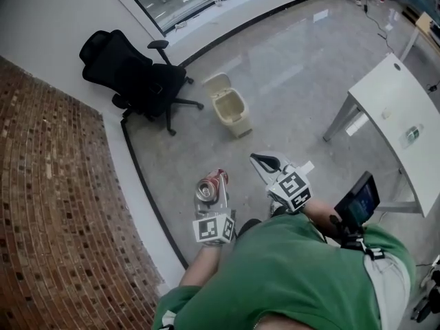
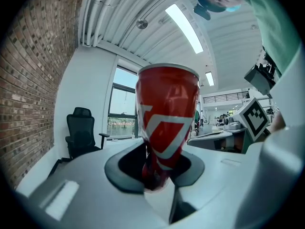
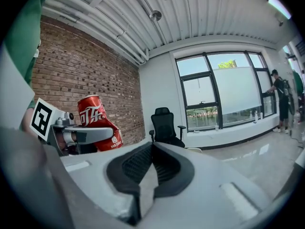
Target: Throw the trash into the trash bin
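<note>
A dented red soda can [image 1: 206, 188] is clamped upright in my left gripper [image 1: 218, 185], low in the head view. The left gripper view shows the can [image 2: 167, 123] rising from between the dark pads [image 2: 125, 166] and filling the middle. My right gripper [image 1: 261, 161] is just to the right, shut with nothing in it; in its own view the jaws [image 3: 151, 151] meet, and the can [image 3: 97, 123] shows at the left. The beige open trash bin [image 1: 230, 107] stands on the floor ahead, some way beyond both grippers.
A black office chair [image 1: 137, 81] stands left of the bin against the white wall. A brick wall [image 1: 48, 205] runs along the left. A white table [image 1: 392, 102] with a water bottle [image 1: 411, 135] is at the right. A person [image 3: 279, 97] stands by the far windows.
</note>
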`<state>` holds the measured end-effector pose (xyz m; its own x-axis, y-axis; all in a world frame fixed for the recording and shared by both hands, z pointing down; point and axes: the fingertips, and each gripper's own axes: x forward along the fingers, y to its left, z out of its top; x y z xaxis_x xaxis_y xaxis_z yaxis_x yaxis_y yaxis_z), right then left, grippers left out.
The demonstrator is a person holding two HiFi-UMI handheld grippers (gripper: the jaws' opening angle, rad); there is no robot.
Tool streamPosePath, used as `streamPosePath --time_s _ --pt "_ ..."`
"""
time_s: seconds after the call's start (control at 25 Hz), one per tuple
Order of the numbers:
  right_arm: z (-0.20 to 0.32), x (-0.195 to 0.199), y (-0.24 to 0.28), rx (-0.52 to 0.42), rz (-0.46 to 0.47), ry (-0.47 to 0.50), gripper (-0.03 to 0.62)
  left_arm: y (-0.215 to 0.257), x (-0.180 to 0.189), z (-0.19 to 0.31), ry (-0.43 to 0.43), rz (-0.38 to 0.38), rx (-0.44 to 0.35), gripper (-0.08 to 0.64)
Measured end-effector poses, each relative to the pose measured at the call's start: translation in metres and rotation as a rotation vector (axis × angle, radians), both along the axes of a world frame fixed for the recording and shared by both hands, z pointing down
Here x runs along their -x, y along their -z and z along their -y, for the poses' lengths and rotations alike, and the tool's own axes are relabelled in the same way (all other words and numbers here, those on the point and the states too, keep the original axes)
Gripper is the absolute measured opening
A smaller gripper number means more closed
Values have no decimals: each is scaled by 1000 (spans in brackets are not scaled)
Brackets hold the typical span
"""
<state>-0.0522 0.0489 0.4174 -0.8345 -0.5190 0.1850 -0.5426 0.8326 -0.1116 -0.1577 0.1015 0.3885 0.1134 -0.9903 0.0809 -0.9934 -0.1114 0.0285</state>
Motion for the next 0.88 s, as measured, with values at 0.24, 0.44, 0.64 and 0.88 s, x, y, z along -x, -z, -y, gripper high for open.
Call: streamPosePath --time_s 0.24,0.44,0.64,0.88 --pt "28 0 -5 25 23 -7 3 -2 2 27 -3 23 16 100" --pt "49 -1 -9 33 13 -18 3 -5 3 50 -22 38 22 100" --pt "75 7 -14 45 -11 -40 3 -15 15 82 -46 18 31 100" --pt "115 18 -17 49 -47 -80 3 -19 30 128 -88 -10 38 100"
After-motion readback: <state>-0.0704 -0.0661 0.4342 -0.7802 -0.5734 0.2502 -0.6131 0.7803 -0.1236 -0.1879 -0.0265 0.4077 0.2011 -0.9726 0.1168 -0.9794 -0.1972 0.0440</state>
